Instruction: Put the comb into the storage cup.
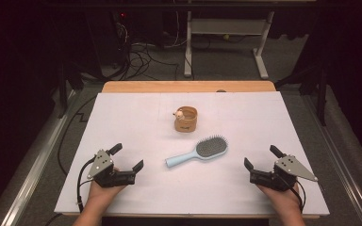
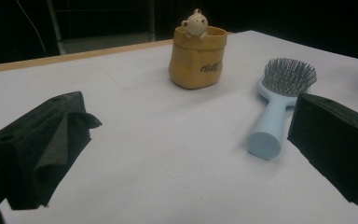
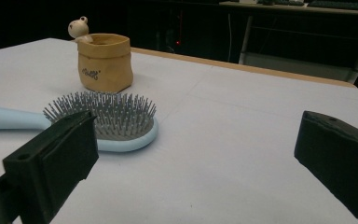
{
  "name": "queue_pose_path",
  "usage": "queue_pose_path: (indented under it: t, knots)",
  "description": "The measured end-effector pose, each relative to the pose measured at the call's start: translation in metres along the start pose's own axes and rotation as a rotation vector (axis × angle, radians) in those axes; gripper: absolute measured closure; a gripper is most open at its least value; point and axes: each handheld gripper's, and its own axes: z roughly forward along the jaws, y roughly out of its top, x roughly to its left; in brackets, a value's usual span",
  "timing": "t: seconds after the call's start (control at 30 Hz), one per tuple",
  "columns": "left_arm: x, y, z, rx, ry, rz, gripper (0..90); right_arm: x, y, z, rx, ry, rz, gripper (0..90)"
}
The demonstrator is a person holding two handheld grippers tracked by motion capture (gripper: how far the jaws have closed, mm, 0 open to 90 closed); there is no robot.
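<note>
A light blue hairbrush (image 1: 199,151) lies bristles up in the middle of the white table, handle toward the left (image 2: 279,102) (image 3: 103,122). Behind it stands a tan bag-shaped pot (image 1: 185,119) with a small bear figure on its rim (image 2: 197,57) (image 3: 104,61). My left gripper (image 1: 126,157) rests at the near left, open and holding nothing, with the brush handle to its right. My right gripper (image 1: 262,157) rests at the near right, open and holding nothing, with the brush head ahead to its left.
The white sheet (image 1: 122,117) covers a wooden table whose bare edge (image 1: 188,86) shows at the back. Beyond it are floor cables and a white desk frame (image 1: 226,42). Dark gaps run along both table sides.
</note>
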Motion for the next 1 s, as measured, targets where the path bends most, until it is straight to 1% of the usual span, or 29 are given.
queue_pose_path:
  t: [0.13, 0.17, 0.23, 0.3, 0.43, 0.47, 0.5, 0.53, 0.57, 0.6, 0.63, 0.67, 0.83, 1.0]
  knots:
    - [0.0007, 0.0010, 0.0000, 0.006, 0.000, 0.006, 0.2, -0.0016, -0.0004, -0.0001, 0.006, -0.002, 0.002, 0.3]
    - [-0.0004, 0.0015, -0.0001, 0.002, 0.002, -0.008, 0.2, -0.0016, -0.0005, -0.0003, 0.007, -0.003, 0.004, 0.3]
    - [-0.0004, 0.0019, -0.0001, -0.004, -0.001, -0.002, 0.2, -0.0016, -0.0004, -0.0010, 0.005, -0.004, 0.002, 0.3]
    - [-0.0010, 0.0021, 0.0001, -0.008, 0.000, -0.013, 0.2, -0.0019, -0.0001, -0.0014, 0.002, -0.005, 0.000, 0.3]
    - [-0.0004, 0.0031, 0.0007, -0.012, 0.003, -0.010, 0.2, -0.0022, -0.0002, -0.0012, 0.004, -0.006, 0.002, 0.3]
    - [-0.0008, 0.0034, 0.0010, -0.015, 0.005, -0.016, 0.2, -0.0022, -0.0002, -0.0013, 0.005, -0.005, 0.002, 0.3]
    - [-0.0008, 0.0034, 0.0010, -0.015, 0.005, -0.016, 0.2, -0.0022, -0.0002, -0.0013, 0.005, -0.005, 0.002, 0.3]
    - [-0.0002, 0.0041, 0.0006, -0.010, -0.002, -0.006, 0.2, -0.0025, -0.0002, -0.0011, 0.004, -0.005, 0.002, 0.3]
    - [-0.0010, 0.0038, 0.0005, -0.012, -0.001, -0.016, 0.2, -0.0024, -0.0003, -0.0010, 0.005, -0.005, 0.003, 0.3]
    - [-0.0003, 0.0039, 0.0002, -0.010, -0.004, -0.005, 0.2, -0.0026, -0.0003, -0.0011, 0.007, -0.004, 0.002, 0.3]
    - [-0.0003, 0.0039, 0.0002, -0.010, -0.004, -0.005, 0.2, -0.0025, -0.0002, -0.0010, 0.007, -0.005, 0.002, 0.3]
    - [-0.0013, 0.0039, 0.0004, -0.012, -0.002, -0.019, 0.2, -0.0025, -0.0002, -0.0009, 0.008, -0.003, 0.004, 0.3]
    - [-0.0004, 0.0047, 0.0000, -0.010, -0.008, -0.004, 0.2, -0.0022, -0.0003, -0.0004, 0.011, 0.003, 0.007, 0.3]
    - [-0.0005, 0.0048, -0.0003, -0.010, -0.010, -0.005, 0.2, -0.0018, -0.0002, -0.0004, 0.024, 0.008, 0.012, 2.3]
